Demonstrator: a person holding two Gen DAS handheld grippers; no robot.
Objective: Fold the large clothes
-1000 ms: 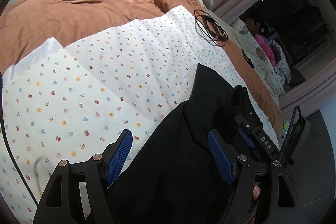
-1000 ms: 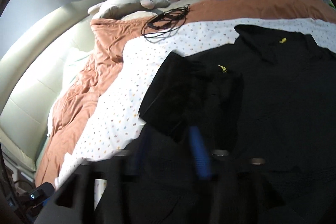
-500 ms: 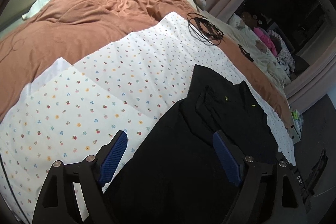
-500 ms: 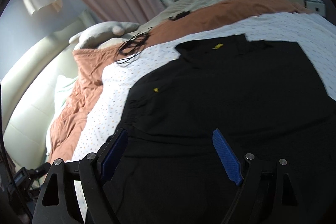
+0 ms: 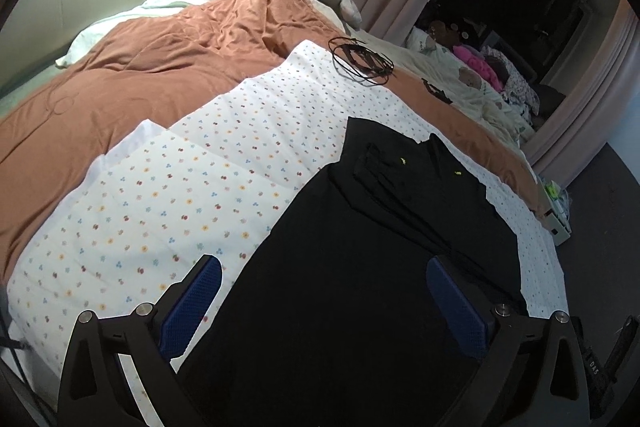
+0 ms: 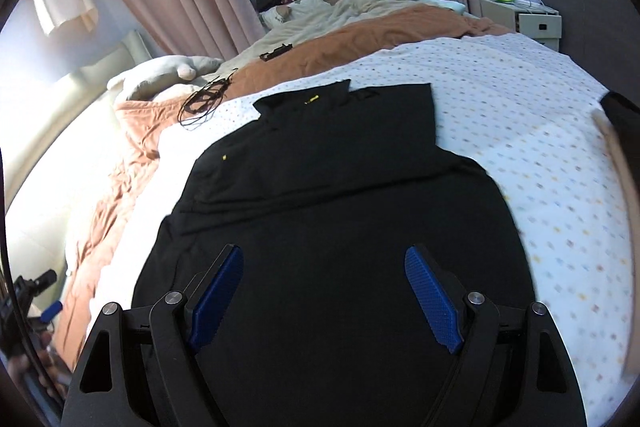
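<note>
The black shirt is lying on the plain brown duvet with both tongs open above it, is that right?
Not quite: the black shirt lies on the white flower-print sheet, as the right wrist view shows. Both the left tongs and right tongs are open above it.

The black garment (image 6: 328, 211) runs off the right wrist view's 6 o'clock edge, its hem hidden behind the right hand-held gripper (image 6: 324, 291). At 3 o'clock the floral sheet (image 6: 560, 187) is blurred. The yellow marks (image 5: 403, 159) are too small to read.
</note>
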